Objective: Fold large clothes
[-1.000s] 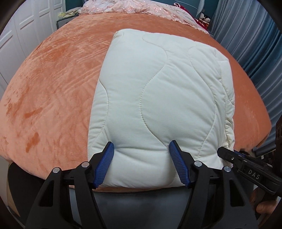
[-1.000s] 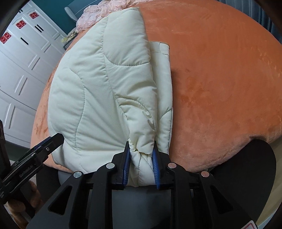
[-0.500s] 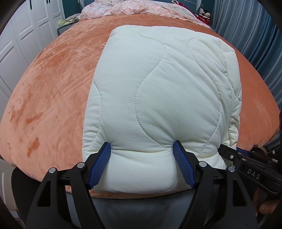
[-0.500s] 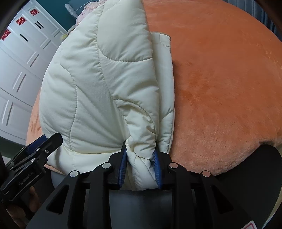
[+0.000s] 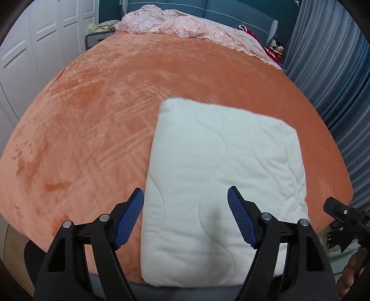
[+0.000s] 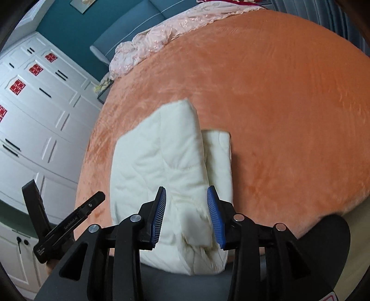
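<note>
- A cream quilted garment (image 5: 222, 185), padded and stitched in wavy lines, lies folded into a thick rectangle on the orange plush bedspread (image 5: 92, 129), at the near edge of the bed.
- The left gripper (image 5: 186, 217) hangs above the garment's near left corner with its jaws wide apart; the blue pads (image 5: 129, 217) stand clear of the fabric and hold nothing.
- The right gripper (image 6: 186, 215) sits over the garment's right side, where a narrower folded layer (image 6: 219, 157) shows just beside and below the thicker top fold.
- Its jaws are opening: a bunched ridge of the cream fabric sits between the two blue pads, yet there is a gap on each side and they are not pressing it.
- From the right wrist view the left gripper's black fingers show at the lower left, beside the garment's edge.
- From the left wrist view the tip of the right gripper shows at the far right, with part of a hand (image 5: 353, 275) beneath it.
- A crumpled pink quilt (image 5: 185, 25) lies at the far end of the bed, against a teal headboard (image 5: 219, 11).
- White wardrobe doors (image 6: 34, 129) stand along one side, blue-grey curtains (image 5: 335, 69) along the other.
</note>
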Available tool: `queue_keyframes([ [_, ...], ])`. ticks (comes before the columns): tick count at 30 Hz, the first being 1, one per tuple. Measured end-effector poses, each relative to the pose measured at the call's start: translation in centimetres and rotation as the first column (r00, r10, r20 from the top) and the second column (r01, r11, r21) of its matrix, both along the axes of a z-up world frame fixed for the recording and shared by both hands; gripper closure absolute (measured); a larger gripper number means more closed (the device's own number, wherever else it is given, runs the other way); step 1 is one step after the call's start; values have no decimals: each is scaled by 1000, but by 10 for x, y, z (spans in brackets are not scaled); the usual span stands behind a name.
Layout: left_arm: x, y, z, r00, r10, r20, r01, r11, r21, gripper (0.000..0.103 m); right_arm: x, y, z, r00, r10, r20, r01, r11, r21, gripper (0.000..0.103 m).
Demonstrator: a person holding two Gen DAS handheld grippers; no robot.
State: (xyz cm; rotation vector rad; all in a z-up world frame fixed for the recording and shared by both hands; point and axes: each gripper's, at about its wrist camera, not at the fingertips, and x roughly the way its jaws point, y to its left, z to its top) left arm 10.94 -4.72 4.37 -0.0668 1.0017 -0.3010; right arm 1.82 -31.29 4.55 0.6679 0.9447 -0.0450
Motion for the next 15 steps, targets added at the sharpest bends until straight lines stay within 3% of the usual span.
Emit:
queue_keyframes([
  [2,22,-5,12,1000,9,21,-9,1000,-7,31,21,-5,8,999,-29,40,29,1000,7,62],
  [3,32,-9,15,1000,13,23,-12,1000,-12,31,33,-6,8,998,-44,47,43,999,5,55],
  [8,74,-35,12,1000,6,-5,-6,999,-45,33,95,-12,-21,994,-104,-36,105,994,33,53],
  [9,79,-42,9,1000,1,-10,-1,999,-39,39,104,-11,-28,992,-111,-55,113,993,42,53],
  [11,87,-54,-1,999,-27,-22,26,999,-38,62,117,-5,-43,989,-125,-82,128,991,29,57],
  [12,91,-61,-8,998,-45,-38,44,998,-35,93,120,-4,-49,988,-129,-87,131,991,8,61],
  [13,95,-66,-15,996,-62,-59,59,997,-40,103,121,-2,-53,988,-129,-81,128,992,-18,73],
  [15,96,-74,-26,996,-78,-51,76,996,-42,103,121,2,-59,990,-123,-70,117,989,-85,79],
])
